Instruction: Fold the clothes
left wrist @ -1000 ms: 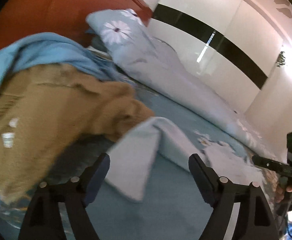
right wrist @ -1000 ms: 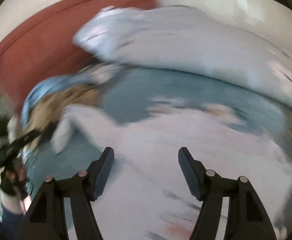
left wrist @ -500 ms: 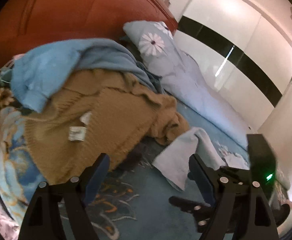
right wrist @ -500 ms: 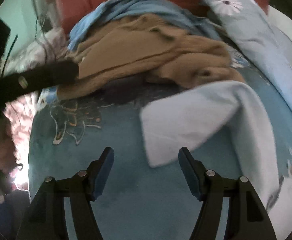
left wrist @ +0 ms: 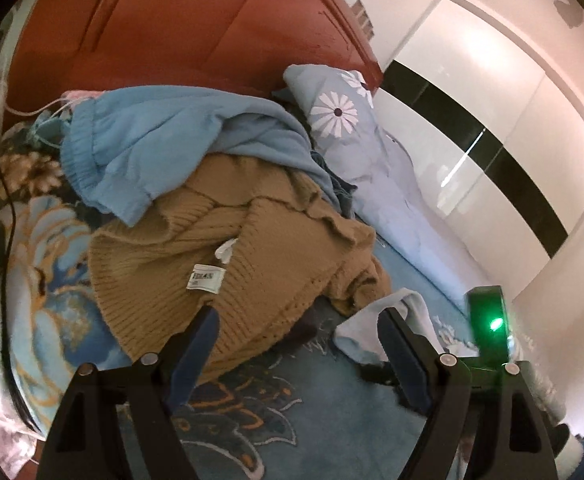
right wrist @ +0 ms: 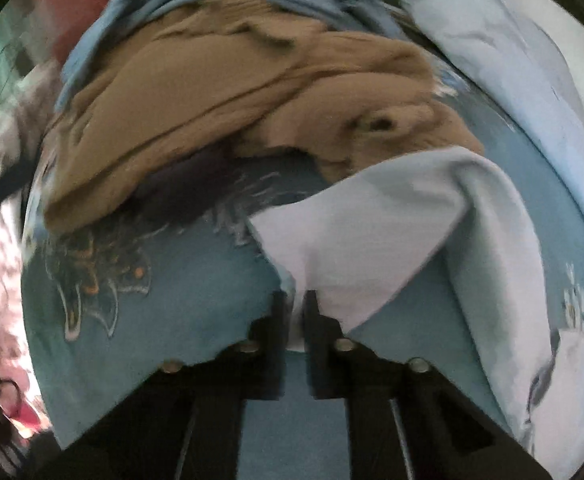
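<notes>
Clothes are heaped on the bed [left wrist: 275, 396] toward the left: a blue sweatshirt [left wrist: 163, 148] lies on top of a tan knitted sweater [left wrist: 227, 264], whose white label [left wrist: 205, 278] is turned up. Just to the right of the heap, a pale blue garment [right wrist: 392, 224] lies partly doubled over on the blue patterned bedspread, one edge close to the sweater's sleeve.

The left gripper [left wrist: 296, 344] is held with its jaws wide apart and nothing between them, above the sweater's hem. The right gripper [right wrist: 295, 304] is pointed steeply down, and its jaws are brought together on the near corner of the pale garment; the pinch looks thin, only the very edge being caught.

The step in hand is judged to be the taking up of the pale garment for spreading. It would be done well if the pinch were checked for a firm hold on the garment alone, not on the bedspread beneath, and a second corner were taken by the free jaws so that the cloth can be drawn flat.

Farther right, a flowered pillow [left wrist: 344, 128] is propped against the red headboard [left wrist: 195, 28], with a white wardrobe [left wrist: 492, 128] beyond. The heap crowds the left, so little clear bedspread is left for laying the garment out.
</notes>
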`<state>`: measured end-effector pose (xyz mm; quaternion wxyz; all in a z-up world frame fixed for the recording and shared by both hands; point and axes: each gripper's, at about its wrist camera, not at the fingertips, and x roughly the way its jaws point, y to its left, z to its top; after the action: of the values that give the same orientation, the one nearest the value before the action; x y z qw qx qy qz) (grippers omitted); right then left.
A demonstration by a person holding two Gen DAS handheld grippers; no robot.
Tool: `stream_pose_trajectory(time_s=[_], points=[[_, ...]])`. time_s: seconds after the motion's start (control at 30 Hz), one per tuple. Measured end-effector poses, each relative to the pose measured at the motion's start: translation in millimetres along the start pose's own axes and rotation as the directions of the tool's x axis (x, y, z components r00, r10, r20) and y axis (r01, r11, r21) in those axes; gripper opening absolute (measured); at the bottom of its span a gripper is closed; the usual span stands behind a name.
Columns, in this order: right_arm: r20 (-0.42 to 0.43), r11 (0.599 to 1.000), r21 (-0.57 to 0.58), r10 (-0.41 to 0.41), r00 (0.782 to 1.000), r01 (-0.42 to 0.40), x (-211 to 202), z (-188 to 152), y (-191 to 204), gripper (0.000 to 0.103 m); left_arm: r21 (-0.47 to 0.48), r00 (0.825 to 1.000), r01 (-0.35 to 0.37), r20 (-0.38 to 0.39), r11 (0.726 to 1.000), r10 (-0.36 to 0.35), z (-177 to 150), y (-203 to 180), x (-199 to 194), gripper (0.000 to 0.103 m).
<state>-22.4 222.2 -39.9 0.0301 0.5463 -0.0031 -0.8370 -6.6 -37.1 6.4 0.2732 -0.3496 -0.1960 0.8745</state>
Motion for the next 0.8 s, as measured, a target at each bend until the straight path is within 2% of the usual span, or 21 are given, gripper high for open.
stream_pose_trajectory(time_s=[0.07,0.2,0.37,0.47,0.63,0.8], points=[[0.032,0.998,0.043,0.047,0.998,-0.048,-23,3,-14,0.006,-0.017,1.0,0.01,-0.003,1.0,-0.01,0,3,0,0.084],[0.163,0.987,0.127,0.072,0.984,-0.094,-97,13,-50,0.006,-0.014,1.0,0.013,-0.015,1.0,-0.013,-2,1,4,0.084],[0.321,0.959,0.248,0.049,0.946,-0.134,-189,34,-97,0.006,0.017,0.999,0.023,-0.046,1.0,-0.022,-6,-11,14,0.084],[0.384,0.935,0.304,0.057,0.922,-0.184,-228,44,-115,0.006,0.045,0.997,0.044,-0.071,0.998,-0.041,-11,-25,22,0.084],[0.406,0.918,0.34,0.054,0.912,-0.206,-245,43,-127,0.006,0.071,0.987,0.114,-0.126,0.991,-0.104,-22,-49,41,0.084],[0.439,0.902,0.344,0.092,0.894,-0.262,-248,40,-133,0.006,0.068,0.951,0.23,-0.229,0.971,-0.209,-45,-89,66,0.084]])
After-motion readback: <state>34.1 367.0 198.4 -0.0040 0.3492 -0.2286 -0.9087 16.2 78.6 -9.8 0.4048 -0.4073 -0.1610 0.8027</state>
